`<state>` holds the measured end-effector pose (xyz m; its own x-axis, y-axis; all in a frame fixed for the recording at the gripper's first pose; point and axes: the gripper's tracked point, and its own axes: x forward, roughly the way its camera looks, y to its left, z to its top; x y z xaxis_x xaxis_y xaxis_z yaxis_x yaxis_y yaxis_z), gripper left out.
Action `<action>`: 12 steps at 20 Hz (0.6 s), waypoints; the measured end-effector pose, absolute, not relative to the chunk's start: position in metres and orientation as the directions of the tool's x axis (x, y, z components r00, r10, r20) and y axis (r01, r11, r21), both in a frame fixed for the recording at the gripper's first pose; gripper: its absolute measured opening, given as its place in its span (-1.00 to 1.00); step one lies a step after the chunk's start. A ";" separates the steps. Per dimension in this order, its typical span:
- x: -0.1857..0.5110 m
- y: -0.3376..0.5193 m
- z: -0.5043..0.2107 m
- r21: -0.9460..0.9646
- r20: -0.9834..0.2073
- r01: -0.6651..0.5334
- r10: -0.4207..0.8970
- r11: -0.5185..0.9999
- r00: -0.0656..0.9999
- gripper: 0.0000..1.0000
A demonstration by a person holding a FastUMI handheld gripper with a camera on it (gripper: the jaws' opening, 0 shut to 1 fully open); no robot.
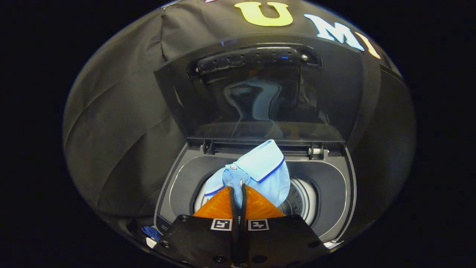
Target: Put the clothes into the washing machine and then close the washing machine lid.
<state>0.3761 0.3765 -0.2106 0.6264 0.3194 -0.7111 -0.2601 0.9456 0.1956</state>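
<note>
A light blue polo shirt [260, 169] with a dark blue collar stripe hangs from my gripper [238, 185], whose two fingers are pressed together on its fabric. The shirt dangles above the round drum opening [303, 201] of the top-loading washing machine [178, 182]. The machine's dark glass lid [260, 93] stands raised upright behind the opening, and the shirt shows as a reflection in it. The lower part of the shirt is hidden behind my fingers.
The lid's hinges [316, 151] sit along the back edge of the machine's top. Black booth cloth [119, 111] hangs closely around the machine on the left, right and behind.
</note>
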 end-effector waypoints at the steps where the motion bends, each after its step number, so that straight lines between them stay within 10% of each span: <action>1: 0.374 0.374 -0.217 0.187 -0.721 -0.256 0.310 0.948 0.620 -0.94; 4: 0.368 0.377 -0.230 0.180 -0.747 -0.244 0.294 0.953 0.596 -0.81; 11: 0.363 0.372 -0.233 0.143 -0.751 -0.235 0.260 0.961 0.607 0.98; 12: 0.364 0.372 -0.231 0.144 -0.747 -0.234 0.261 0.961 0.612 0.98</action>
<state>0.3640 0.3725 -0.2308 0.6117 0.2610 -0.7468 -0.2345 0.9614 0.1439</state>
